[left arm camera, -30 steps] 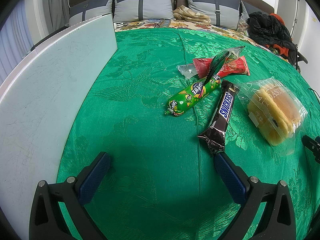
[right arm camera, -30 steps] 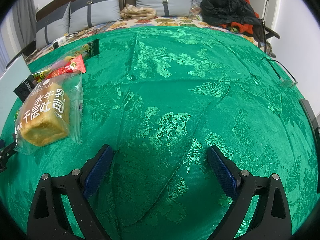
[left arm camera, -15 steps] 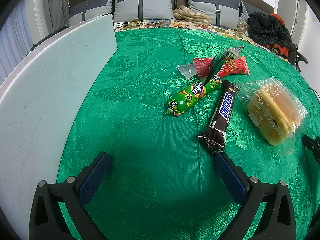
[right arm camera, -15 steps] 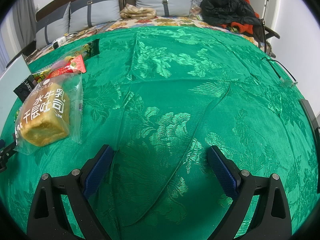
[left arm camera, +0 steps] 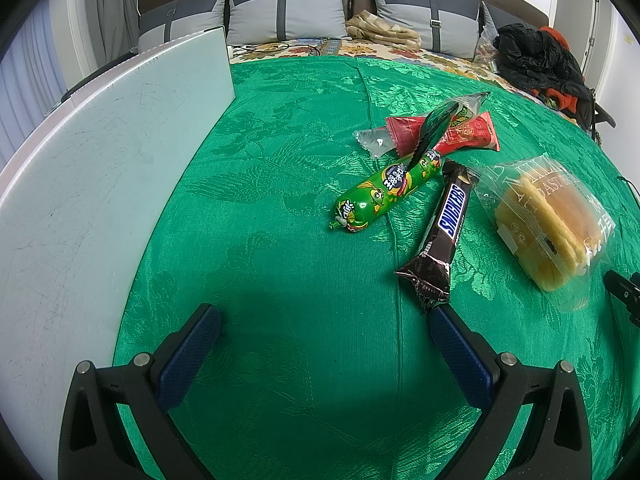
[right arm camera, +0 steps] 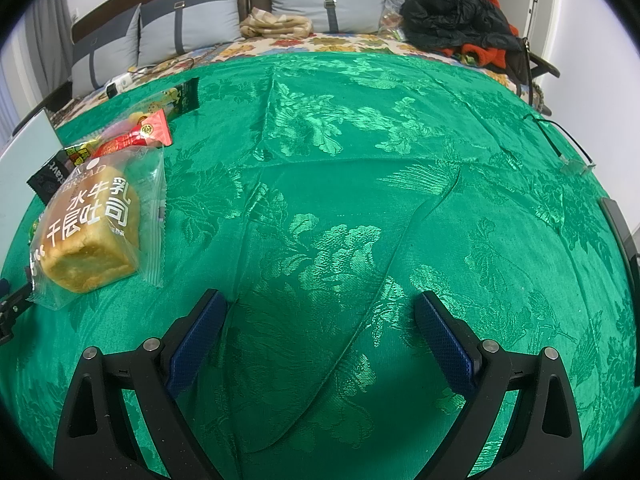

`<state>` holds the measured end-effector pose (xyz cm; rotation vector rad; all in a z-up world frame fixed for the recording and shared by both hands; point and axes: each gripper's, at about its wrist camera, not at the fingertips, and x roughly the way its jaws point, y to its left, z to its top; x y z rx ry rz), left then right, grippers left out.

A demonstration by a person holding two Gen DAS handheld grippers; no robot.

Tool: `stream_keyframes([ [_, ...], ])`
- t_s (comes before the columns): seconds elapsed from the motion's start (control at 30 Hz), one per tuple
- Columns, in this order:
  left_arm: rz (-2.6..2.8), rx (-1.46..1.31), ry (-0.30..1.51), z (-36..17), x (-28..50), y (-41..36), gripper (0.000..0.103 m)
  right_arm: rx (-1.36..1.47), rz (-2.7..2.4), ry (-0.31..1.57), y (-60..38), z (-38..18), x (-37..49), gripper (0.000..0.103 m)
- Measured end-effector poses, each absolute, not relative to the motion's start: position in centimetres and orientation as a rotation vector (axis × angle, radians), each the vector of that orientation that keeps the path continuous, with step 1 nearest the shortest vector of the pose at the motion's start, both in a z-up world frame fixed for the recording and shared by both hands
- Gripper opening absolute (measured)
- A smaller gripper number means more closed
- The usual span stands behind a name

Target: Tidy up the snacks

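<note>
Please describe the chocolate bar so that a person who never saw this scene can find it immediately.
On the green cloth, right of the white board, lies a group of snacks. The Snickers bar lies between the green sausage and the bagged bread. It alone has a dark brown wrapper with blue lettering.

The table wears emerald-green cloth with a woven floral sheen. Snickers bar — dark brown, blue lettering. Sausage bright green; packet red; bread golden-yellow in clear wrap — white characters. Fingers blue-padded, black-framed.
</note>
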<state>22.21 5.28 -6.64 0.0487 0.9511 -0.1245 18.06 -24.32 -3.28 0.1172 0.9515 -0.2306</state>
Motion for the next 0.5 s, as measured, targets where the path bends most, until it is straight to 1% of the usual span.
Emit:
stream_keyframes([
  [0.5,-0.124,0.049,0.951,-6.51,22.12,5.28,0.103,0.117,-0.231,0.952,-24.27,-3.28,18.11,0.098],
])
